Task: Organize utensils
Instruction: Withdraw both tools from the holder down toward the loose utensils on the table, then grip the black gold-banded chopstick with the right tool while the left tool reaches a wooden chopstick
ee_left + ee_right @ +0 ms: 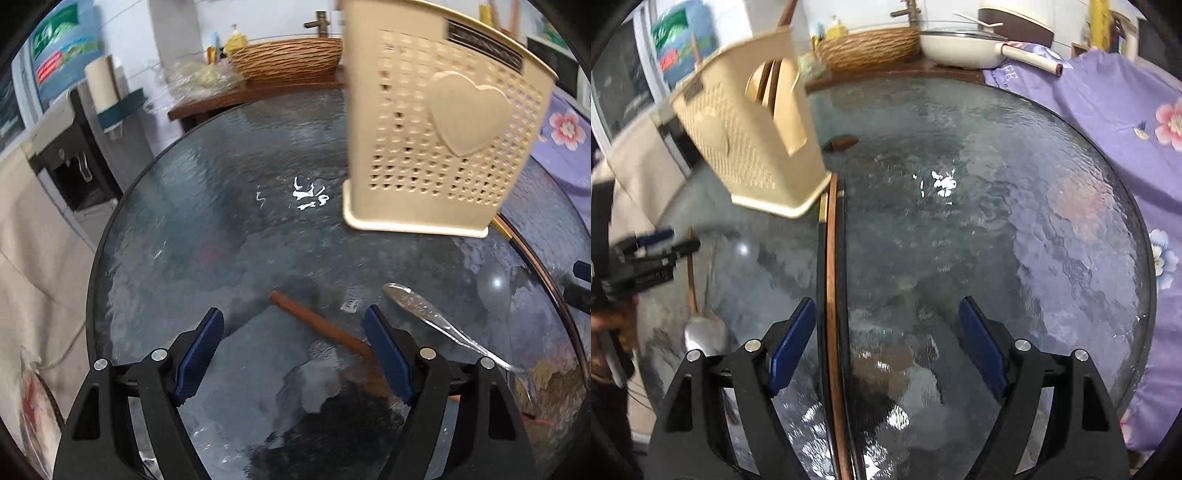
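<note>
A cream perforated plastic utensil holder with a raised heart on its front (439, 125) stands on the round dark textured-glass tabletop (221, 229), and everything else is placed from it. In the right wrist view the same holder (750, 147) shows wooden handles rising out of its top.

On the near side of the holder, toward the left wrist camera, a reddish-brown wooden stick (321, 326) lies flat on the glass, one end running behind a blue finger pad. Just beside it, also nearer than the holder, a shiny metal spoon (436, 319) lies flat with its bowl pointing toward the holder.

The left gripper (293, 350) hangs over the glass in front of the holder with its jaws spread wide; nothing is clamped, though the stick crosses the gap beneath them.

From the holder's base corner, a long, thin brown-and-black rod (833, 332) runs toward the right wrist camera. The right gripper (888, 347) is likewise wide open and empty, the rod passing just inside its left pad.

Beyond the holder, a woven wicker basket (288, 59) sits on a brown wooden counter (236, 98).
</note>
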